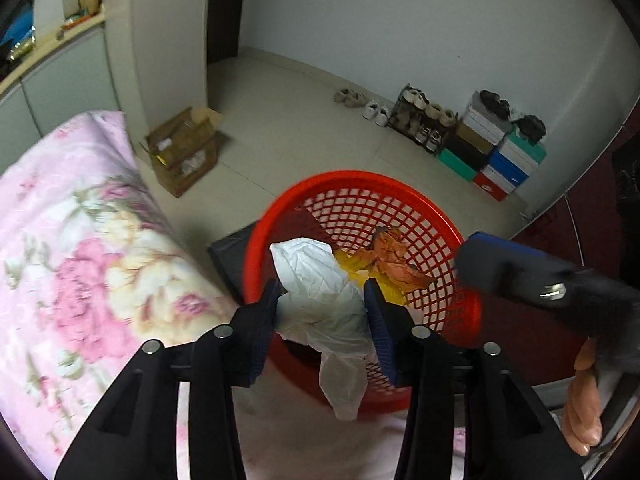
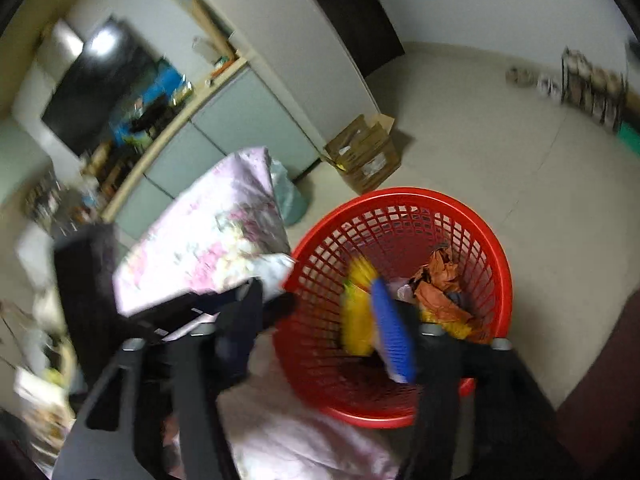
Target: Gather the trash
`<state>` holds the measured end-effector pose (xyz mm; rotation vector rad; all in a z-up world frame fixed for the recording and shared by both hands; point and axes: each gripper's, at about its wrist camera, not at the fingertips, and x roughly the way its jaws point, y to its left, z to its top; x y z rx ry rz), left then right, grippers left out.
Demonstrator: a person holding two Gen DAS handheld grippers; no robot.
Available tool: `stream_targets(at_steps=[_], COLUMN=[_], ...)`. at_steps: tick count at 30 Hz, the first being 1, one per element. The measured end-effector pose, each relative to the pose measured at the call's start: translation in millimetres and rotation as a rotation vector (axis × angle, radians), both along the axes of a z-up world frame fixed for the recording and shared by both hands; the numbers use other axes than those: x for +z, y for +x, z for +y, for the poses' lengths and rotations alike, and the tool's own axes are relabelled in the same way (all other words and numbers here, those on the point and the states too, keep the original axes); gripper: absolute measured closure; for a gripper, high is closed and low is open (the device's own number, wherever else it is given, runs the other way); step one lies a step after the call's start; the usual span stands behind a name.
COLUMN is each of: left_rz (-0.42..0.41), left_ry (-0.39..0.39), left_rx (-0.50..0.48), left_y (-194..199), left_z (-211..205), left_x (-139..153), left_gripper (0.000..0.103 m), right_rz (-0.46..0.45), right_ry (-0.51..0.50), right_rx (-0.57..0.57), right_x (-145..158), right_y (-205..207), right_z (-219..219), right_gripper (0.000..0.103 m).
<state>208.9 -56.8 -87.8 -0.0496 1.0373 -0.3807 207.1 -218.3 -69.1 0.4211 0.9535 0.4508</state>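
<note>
A red mesh basket (image 1: 360,178) (image 2: 400,192) stands on the floor beside the bed. My left gripper (image 1: 324,304) hangs over its near rim, shut on a crumpled white paper (image 1: 316,280) that fills the gap between the pads and droops below them. In the basket lie an orange crumpled wrapper (image 1: 396,256) (image 2: 440,284) and a yellow wrapper (image 1: 352,268) (image 2: 356,312), blurred in the right wrist view. My right gripper (image 2: 316,286) (image 1: 476,256) is over the basket, open, with nothing pinched between its fingers.
A pink floral quilt (image 1: 80,260) (image 2: 208,240) lies left of the basket. An open cardboard box (image 1: 184,148) (image 2: 364,156) sits on the tiled floor behind. Shoes and stacked shoe boxes (image 1: 480,140) line the far wall. A dark box (image 1: 228,256) touches the basket's left side.
</note>
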Motion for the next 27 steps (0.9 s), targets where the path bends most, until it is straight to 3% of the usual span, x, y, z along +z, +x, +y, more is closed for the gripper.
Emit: stream_targets(at_steps=[2, 7, 15, 23, 27], left_rz=[0.006, -0.022, -0.215, -0.355, -0.392], left_ry=[-0.015, -0.03, 0.142, 0.225, 0.244], left_rx=[0.005, 0.011, 0.141, 0.28, 0.296], left_y=[3, -5, -61, -134, -159], left_z=[-1, -1, 26, 54, 56], left_x=[-2, 7, 55, 93, 101], left_gripper=[0.037, 0.023, 0.017, 0.011, 0.01], right_rz=[-0.003, -0.03, -0.174, -0.295, -0.322], right_ry=[0.027, 0.03, -0.187, -0.344, -0.393], right_rx=[-0.023, -0.042, -0.144, -0.16, -0.158], right_x=[4, 17, 48, 61, 62], right_y=[-1, -13, -60, -122, -147], right_z=[-7, -13, -6, 30, 52], right_gripper=[0.032, 0.03, 0.01, 0.007, 0.007])
